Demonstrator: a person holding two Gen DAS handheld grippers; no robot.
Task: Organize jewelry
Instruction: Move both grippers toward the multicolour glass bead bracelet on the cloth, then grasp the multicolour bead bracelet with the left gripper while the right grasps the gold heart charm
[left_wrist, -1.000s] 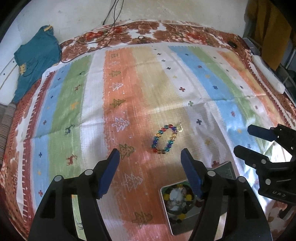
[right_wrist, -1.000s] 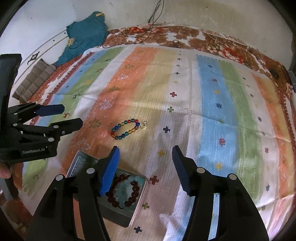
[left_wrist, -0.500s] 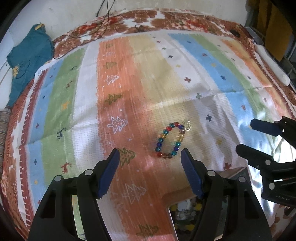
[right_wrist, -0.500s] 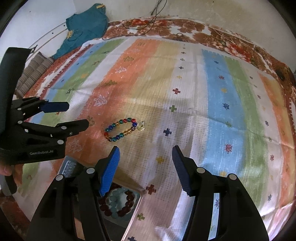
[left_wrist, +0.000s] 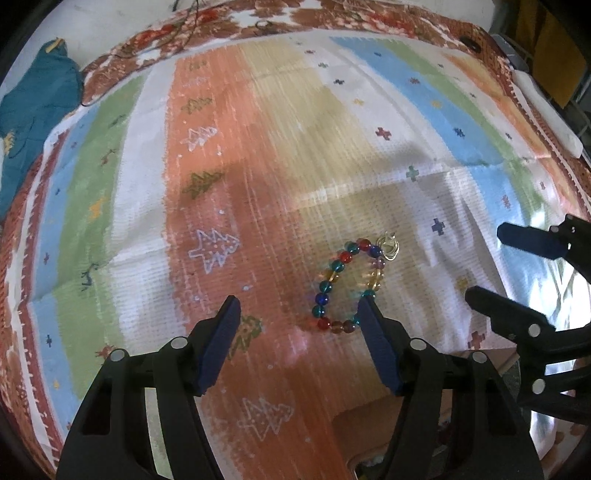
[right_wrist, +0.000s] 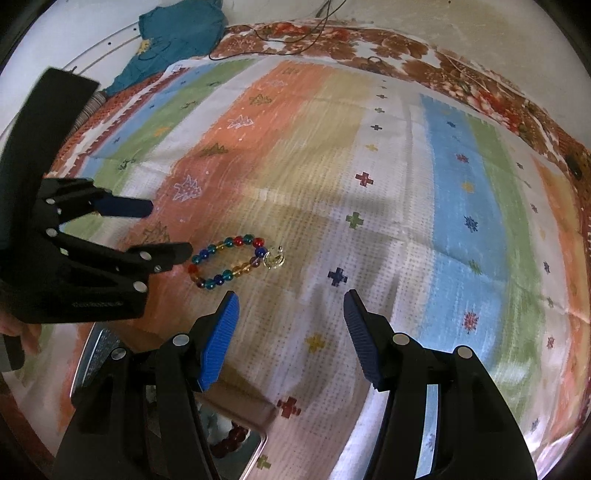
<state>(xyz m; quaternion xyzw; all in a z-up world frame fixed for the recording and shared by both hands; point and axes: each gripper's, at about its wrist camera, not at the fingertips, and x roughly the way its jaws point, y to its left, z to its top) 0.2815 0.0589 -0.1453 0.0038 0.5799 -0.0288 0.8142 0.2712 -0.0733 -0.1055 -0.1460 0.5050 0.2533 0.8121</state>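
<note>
The left gripper (left_wrist: 299, 317) hangs over the striped cloth (left_wrist: 258, 184) with its 2 blue pads spread but closing in, and nothing is pinched between them. The beaded bracelet (left_wrist: 345, 286) lies flat on the cloth right at the tip of that gripper's right-hand finger (left_wrist: 376, 343), which covers the near end of the loop, so whether pad and beads actually touch is hard to say. Most of the loop sits just past the fingertips, off to the right of the gap, with its little gold charm (left_wrist: 389, 247) at the far end.

The right gripper (right_wrist: 290, 314) is spread too, pads holding nothing, just bare cloth under them. In its view the bracelet (right_wrist: 232, 264) sits a bit ahead and to the left of its left pad, between that pad and the left gripper (right_wrist: 155, 229) coming in from the side.

Down at the near edge there's a metal tin (right_wrist: 255, 446) with dark red beads inside, mostly hidden behind the gripper body. A teal garment (left_wrist: 33, 110) lies bunched at the far left corner of the bed, and a thin black cable (right_wrist: 295, 40) trails along the floral border.
</note>
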